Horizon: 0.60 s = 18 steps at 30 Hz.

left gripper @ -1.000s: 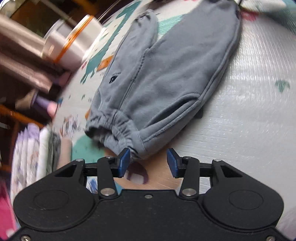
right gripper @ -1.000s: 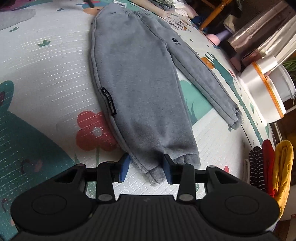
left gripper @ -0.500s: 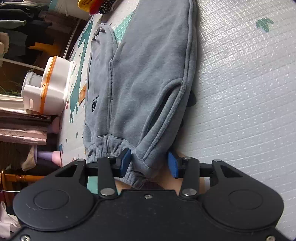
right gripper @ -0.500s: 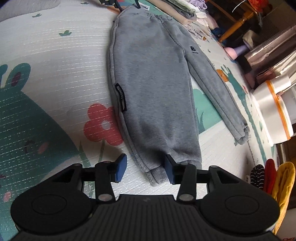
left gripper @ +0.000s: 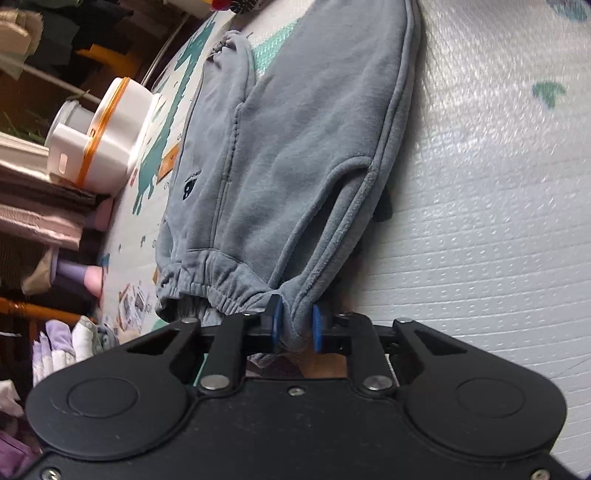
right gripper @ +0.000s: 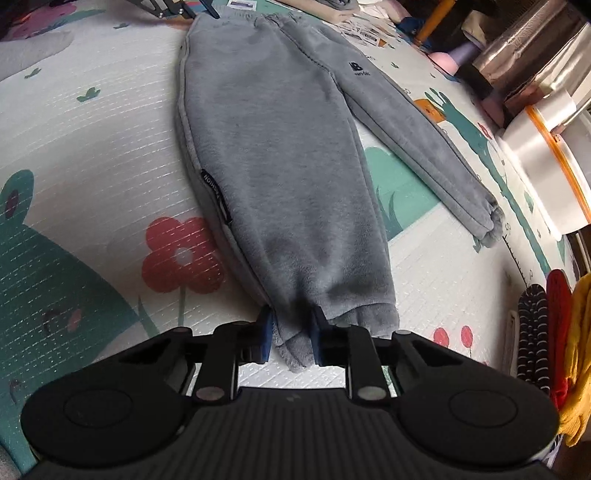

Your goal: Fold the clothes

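Grey sweatpants (right gripper: 280, 158) lie spread flat on a patterned play mat (right gripper: 92, 155), legs apart. In the left wrist view my left gripper (left gripper: 294, 326) is shut on the waistband corner of the sweatpants (left gripper: 295, 147), by the side pocket. In the right wrist view my right gripper (right gripper: 290, 334) is shut on the ankle cuff of the nearer leg. The other leg (right gripper: 424, 155) stretches off to the right. The left gripper (right gripper: 173, 7) shows at the far end of the pants.
A white container with an orange band (left gripper: 107, 136) (right gripper: 546, 170) stands at the mat's edge. Folded clothes (left gripper: 66, 347) lie stacked beside the waistband. Red and yellow items (right gripper: 561, 325) sit by the right edge. Furniture and bags crowd the mat's far side.
Both grippers have closed: the left onto the waistband corner, the right onto the leg cuff. Both moved in slightly over the fabric.
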Tool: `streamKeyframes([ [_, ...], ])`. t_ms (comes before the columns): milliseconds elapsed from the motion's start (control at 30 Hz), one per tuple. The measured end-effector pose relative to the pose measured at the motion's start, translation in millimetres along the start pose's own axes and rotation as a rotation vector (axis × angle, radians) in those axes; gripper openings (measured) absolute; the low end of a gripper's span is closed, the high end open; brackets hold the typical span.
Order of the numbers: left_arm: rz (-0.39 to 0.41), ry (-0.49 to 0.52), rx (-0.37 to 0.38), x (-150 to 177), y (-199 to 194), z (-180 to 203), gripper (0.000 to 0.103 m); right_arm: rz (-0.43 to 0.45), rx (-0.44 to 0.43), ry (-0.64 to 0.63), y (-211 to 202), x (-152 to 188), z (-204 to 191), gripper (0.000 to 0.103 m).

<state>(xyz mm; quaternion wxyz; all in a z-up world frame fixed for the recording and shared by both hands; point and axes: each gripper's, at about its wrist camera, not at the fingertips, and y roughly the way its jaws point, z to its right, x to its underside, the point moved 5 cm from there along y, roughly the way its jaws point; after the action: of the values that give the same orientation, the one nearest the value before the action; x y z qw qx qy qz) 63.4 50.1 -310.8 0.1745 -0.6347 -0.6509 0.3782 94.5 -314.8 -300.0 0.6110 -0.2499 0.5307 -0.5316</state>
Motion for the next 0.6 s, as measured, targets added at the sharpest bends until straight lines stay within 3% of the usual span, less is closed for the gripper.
streamKeyframes([
  [167,0.018,0.009,0.056,0,-21,11,0.013,-0.021,-0.079,0.023,-18,7,-12,0.021],
  [333,0.042,-0.079,0.103,-2,-51,-1,0.013,-0.021,-0.200,0.027,-51,11,-24,0.021],
  [433,0.057,-0.132,0.131,-4,-69,-8,0.013,-0.005,-0.217,0.037,-73,7,-18,0.020],
  [600,0.083,-0.239,0.166,-7,-95,-26,0.013,0.046,-0.167,0.080,-101,-12,16,0.020],
])
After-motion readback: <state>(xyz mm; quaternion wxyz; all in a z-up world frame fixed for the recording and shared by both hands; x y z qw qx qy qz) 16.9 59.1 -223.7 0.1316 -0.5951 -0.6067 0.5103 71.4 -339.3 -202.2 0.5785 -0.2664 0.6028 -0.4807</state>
